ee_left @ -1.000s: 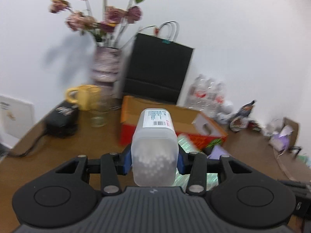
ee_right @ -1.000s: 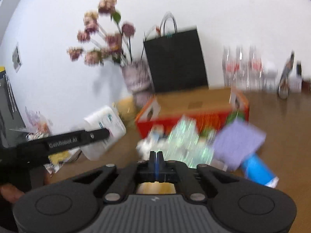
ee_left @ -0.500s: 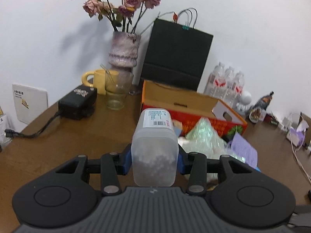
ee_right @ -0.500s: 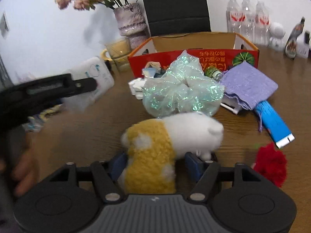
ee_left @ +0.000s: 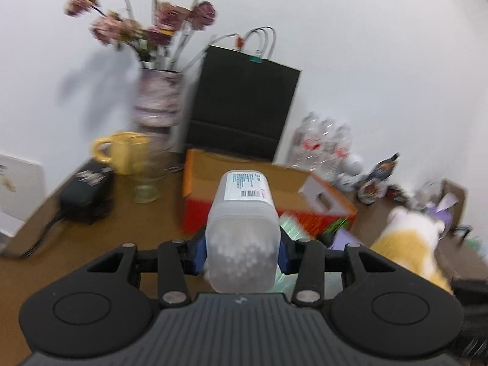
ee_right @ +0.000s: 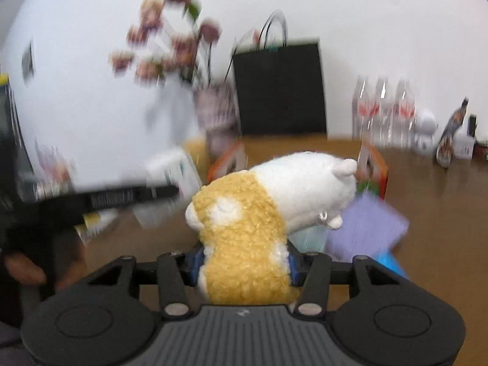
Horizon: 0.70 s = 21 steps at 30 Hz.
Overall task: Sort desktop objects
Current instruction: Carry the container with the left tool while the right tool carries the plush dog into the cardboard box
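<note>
Frosted jar (ee_left: 243, 238) pinched in left tongs (ee_left: 242, 251); right tongs (ee_right: 245, 263) squeeze plush toy (ee_right: 262, 213) (background blurred).

I'm showing a matte black left gripper (ee_left: 242, 251): ribbed grey-black deck at six o'clock, two round embossed discs at seven and five, silver rivets on the linkage bars, blue pads (ee_left: 199, 251) inside. My right gripper (ee_right: 244, 263) is looking identical, white lettering running along the other tool's side at nine o'clock.
</note>
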Available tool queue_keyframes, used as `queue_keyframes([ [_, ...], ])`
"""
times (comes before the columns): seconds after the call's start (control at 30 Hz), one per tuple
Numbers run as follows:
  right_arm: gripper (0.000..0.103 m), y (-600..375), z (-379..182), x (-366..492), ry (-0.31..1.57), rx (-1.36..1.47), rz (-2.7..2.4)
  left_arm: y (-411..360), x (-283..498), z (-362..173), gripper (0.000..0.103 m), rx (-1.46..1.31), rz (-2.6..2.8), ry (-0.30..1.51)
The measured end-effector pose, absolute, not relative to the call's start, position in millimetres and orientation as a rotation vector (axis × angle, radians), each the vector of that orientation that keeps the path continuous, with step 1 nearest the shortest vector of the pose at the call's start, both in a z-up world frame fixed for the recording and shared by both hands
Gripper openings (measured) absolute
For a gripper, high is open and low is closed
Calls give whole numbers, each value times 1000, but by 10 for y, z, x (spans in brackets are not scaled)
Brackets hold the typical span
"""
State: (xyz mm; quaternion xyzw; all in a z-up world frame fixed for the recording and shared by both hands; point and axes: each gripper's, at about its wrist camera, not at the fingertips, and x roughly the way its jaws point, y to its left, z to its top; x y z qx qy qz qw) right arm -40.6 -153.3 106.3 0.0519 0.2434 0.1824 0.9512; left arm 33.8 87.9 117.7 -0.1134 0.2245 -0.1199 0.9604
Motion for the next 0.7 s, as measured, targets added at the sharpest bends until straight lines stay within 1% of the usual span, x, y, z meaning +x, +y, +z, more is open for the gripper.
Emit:
queue_keyframes([
  [0.07, 49, -1681, 1263, -21, 448, 117, 331, 866, 788, 1315, 44, -261, -271, 491],
  [0.1, 51, -1722, 1320, 271, 445, 121, 315, 831, 1024, 1365, 44, -258, -275, 507],
  [0.17, 52, -1737, 1329, 909, 510, 115, 317, 674, 1509, 1381, 44, -209, -239, 552],
  [0.3, 51, -1702, 1090, 1580, 613, 117, 275, 383, 2466, 1227, 44, -139, -147, 698],
  [0.5, 52, -1649, 731, 2586, 768, 118, 209, 141, 3173, 872, 45, 17, -21, 751],
  [0.53, 55, -1641, 671, 2754, 793, 118, 198, 130, 3245, 806, 46, 23, -9, 757],
  [0.57, 56, -1632, 611, 2921, 819, 118, 187, 121, 3286, 751, 59, 26, -10, 755],
  [0.6, 61, -1623, 552, 3089, 844, 119, 176, 115, 3298, 706, 72, 28, -14, 749],
  [0.63, 69, -1614, 492, 3257, 870, 119, 164, 109, 3293, 679, 87, 36, -19, 745],
  [0.7, 74, -1599, 379, 3565, 915, 118, 142, 88, 3275, 660, 85, 65, -28, 738],
])
